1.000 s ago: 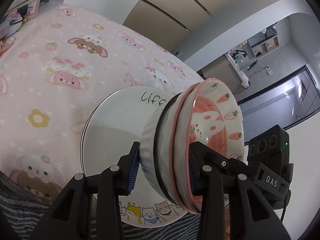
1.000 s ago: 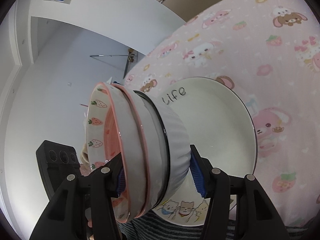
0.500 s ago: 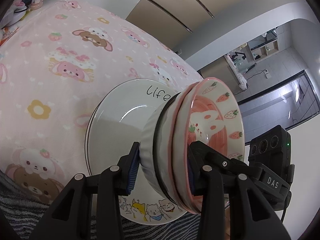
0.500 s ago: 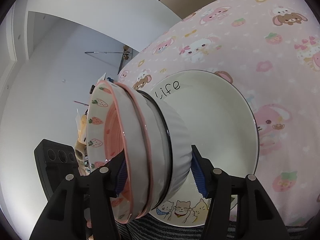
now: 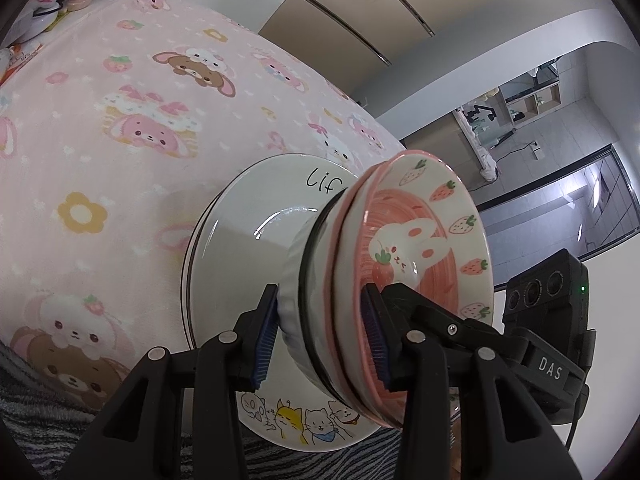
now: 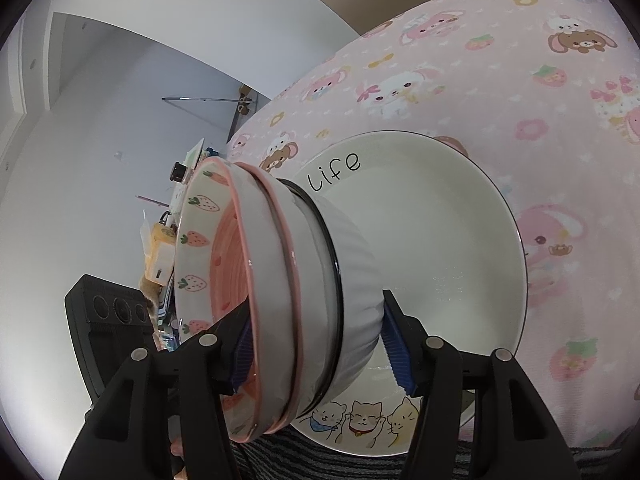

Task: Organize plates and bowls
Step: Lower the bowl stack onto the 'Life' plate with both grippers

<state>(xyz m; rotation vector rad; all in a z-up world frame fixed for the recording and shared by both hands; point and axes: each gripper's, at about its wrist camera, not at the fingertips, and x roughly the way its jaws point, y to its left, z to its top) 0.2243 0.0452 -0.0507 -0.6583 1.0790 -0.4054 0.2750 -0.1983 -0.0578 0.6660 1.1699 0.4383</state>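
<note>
Above the pink cartoon-print desk cloth (image 5: 120, 152), both tongs clamp 1 nested stack of 3 ceramic bowls (image 5: 384, 272): left tongs (image 5: 320, 336) and right tongs (image 6: 316, 344) each have 1 pad inside the pink strawberry bowl, 1 on the white ribbed base. Stack hangs tilted over the white cat-print plate (image 6: 452, 256). Likely step: placing. Next: level, lower centrally, release together.

Bowl stack (image 5: 400, 280): three nested bowls, tipped on edge, mouths sideways | top bowl (image 5: 424, 240): pink interior, rabbit and strawberry print, pink rim | middle bowl (image 6: 276, 280): white, pink rim | bottom bowl (image 6: 356, 272): white, ribbed, black rim | plate (image 6: 448, 240): white, black rim, "life" lettering, cartoon cats, flat, beneath the stack.
</note>
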